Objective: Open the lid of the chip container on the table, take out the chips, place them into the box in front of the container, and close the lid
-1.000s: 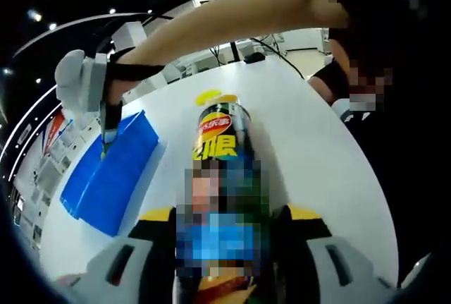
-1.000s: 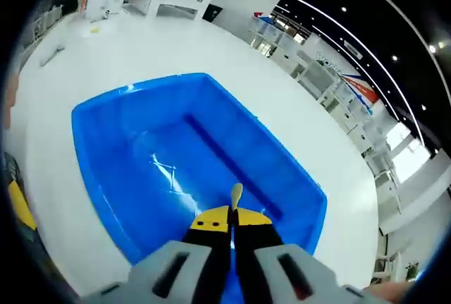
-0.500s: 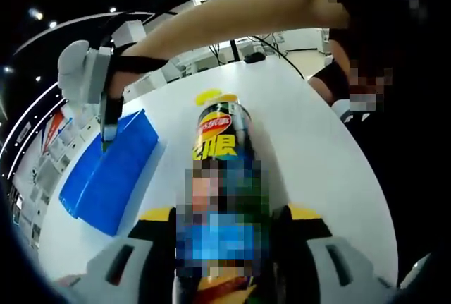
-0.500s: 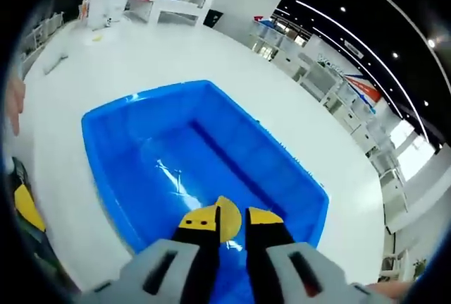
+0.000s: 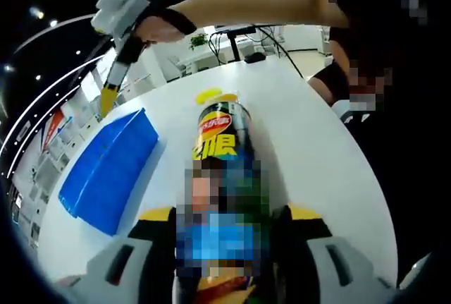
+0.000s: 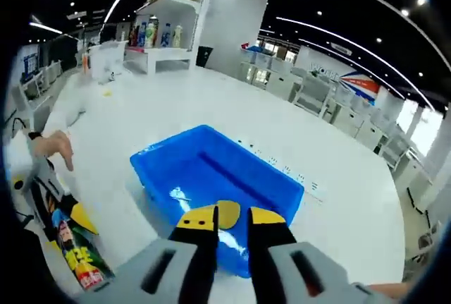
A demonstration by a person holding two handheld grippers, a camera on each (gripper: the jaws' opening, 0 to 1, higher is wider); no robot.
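Judging progress: looks like mid-task to me. The lid is already off the chip container (image 5: 224, 142), and one chip (image 6: 227, 214) lies in the blue box (image 6: 211, 177). More chips probably have to come out, and the lid isn't back on yet.
Lid: the yellow disc (image 5: 215, 96) lying on the white tabletop (image 5: 303, 142) just past the can's open end is likely it.
Left claw: the left claw (image 5: 224, 247) is clamped on the container's lower half, jaws on either side.
Right claw: the right claw (image 6: 224, 223) has its jaws parted with nothing between them, hovering above the box's near edge; in the left gripper view it (image 5: 107, 101) hangs high over the box (image 5: 109, 170).
Container position: on the tabletop, beside the box, near but apart.
Long axis: runs straight away from the left claw, open mouth pointing away towards the yellow disc. Tipped or flat? Can't tell.
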